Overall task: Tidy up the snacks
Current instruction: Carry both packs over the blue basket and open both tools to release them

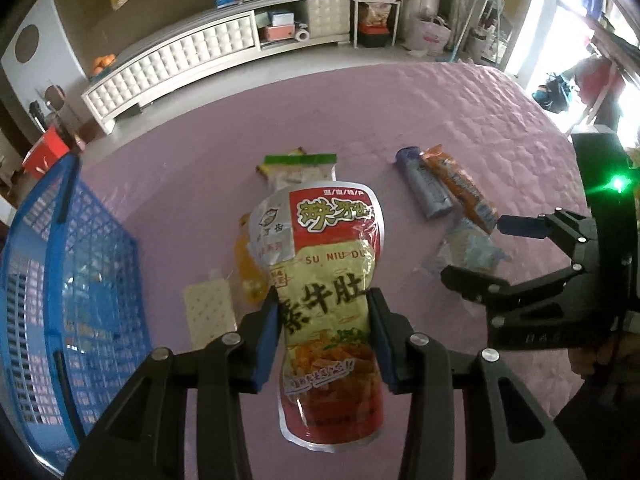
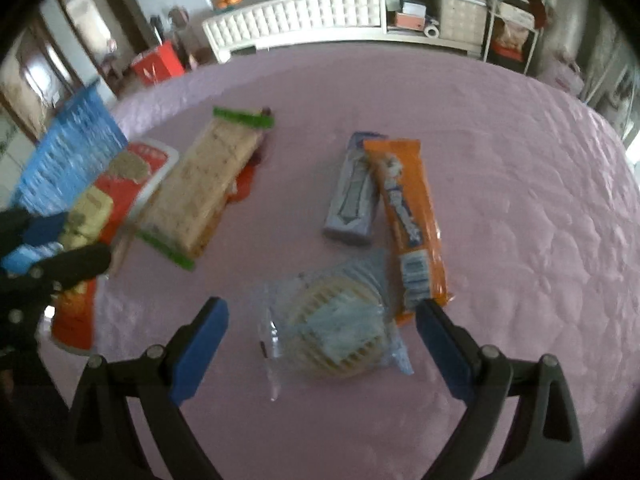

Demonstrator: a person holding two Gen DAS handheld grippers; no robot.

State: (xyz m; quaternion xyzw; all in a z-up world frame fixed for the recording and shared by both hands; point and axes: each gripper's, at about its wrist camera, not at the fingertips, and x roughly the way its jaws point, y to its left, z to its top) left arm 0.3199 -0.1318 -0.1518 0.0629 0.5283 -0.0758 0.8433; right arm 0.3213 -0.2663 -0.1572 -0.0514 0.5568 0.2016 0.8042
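Observation:
My left gripper [image 1: 323,304] is shut on a red and yellow snack pouch [image 1: 328,264] and holds it above the purple bedspread [image 1: 360,120]. The pouch also shows at the left of the right wrist view [image 2: 104,200]. A blue plastic basket [image 1: 60,272] stands to the left. My right gripper [image 2: 322,316] is open, its fingers on either side of a clear-wrapped round wafer [image 2: 336,332]. An orange packet [image 2: 412,220], a grey-blue packet [image 2: 354,192] and a green-edged cracker pack [image 2: 208,188] lie on the bed.
A small white cracker pack [image 1: 210,312] and a yellow packet [image 1: 248,272] lie under the held pouch. A white TV cabinet [image 1: 180,56] stands beyond the bed. A red box [image 2: 158,62] sits on the floor at the left.

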